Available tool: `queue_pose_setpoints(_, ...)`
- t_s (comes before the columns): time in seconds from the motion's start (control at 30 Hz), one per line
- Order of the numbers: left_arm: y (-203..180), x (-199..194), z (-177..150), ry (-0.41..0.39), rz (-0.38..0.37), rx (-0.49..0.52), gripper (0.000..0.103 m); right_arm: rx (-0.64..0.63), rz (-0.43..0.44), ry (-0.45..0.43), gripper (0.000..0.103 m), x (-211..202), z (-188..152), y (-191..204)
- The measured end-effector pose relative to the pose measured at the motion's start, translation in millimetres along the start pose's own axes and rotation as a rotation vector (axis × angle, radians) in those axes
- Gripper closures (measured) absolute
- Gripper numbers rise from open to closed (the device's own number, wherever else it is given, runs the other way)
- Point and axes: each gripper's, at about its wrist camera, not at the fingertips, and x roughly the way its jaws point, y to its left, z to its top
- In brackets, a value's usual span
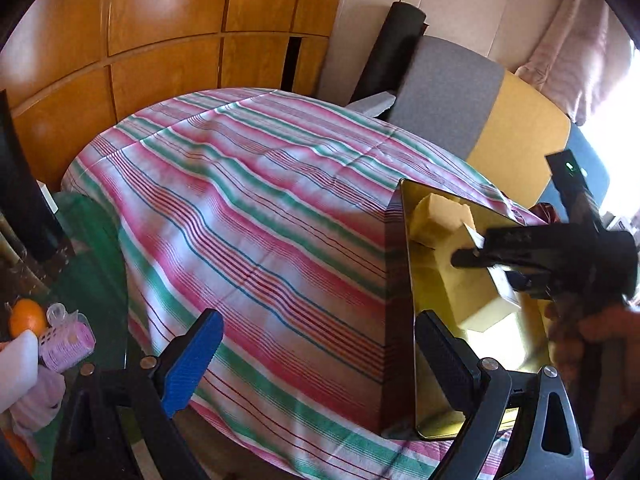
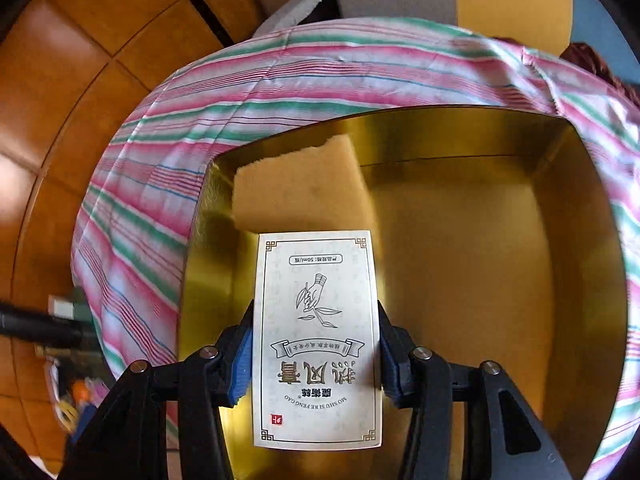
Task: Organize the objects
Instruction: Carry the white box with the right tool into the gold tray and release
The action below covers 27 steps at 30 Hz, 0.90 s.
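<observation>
Pinching a white printed carton (image 2: 318, 340) between its blue pads, the right hand-held gripper (image 2: 316, 356) holds it over the open gold-lined box (image 2: 580, 280) — carton flat side up, print inverted to the camera. Inside the box, beyond the carton, a yellow sponge piece (image 2: 296, 188) lies against the far-left corner. The left hand-held gripper (image 1: 320, 360) stands spread and empty, one finger at the box's near wall. The box rests on a striped cloth (image 1: 240, 200) covering the surface. Left of the box, well apart, sit an orange (image 1: 27, 318) and pink hair rollers (image 1: 66, 344).
</observation>
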Motion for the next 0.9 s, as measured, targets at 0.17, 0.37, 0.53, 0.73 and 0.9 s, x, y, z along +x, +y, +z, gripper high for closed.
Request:
queue_pose_setpoints(0.17,1,-1,-2,-0.003,0.000,-0.004,0.006,0.057,0.117,0.014,0.046,4,8,5)
queue_pose_setpoints(0.37,1,-6,0,-0.024,0.005,-0.007,0.006,0.006,0.144,-0.036,0.045,-17,-4,-5)
queue_pose_setpoints(0.53,-4,-11,2,-0.039,-0.001,0.007,0.006,-0.054,0.091,-0.107,0.045,-48,-29,-23)
queue_pose_setpoints(0.73,-24,-23,3,-0.066,-0.019,0.062,0.006,-0.177,0.010,-0.214,0.043,-91,-63,-44)
queue_pose_setpoints(0.9,-49,-35,1,-0.087,-0.053,0.127,0.006,-0.201,-0.028,-0.288,0.040,-124,-89,-73)
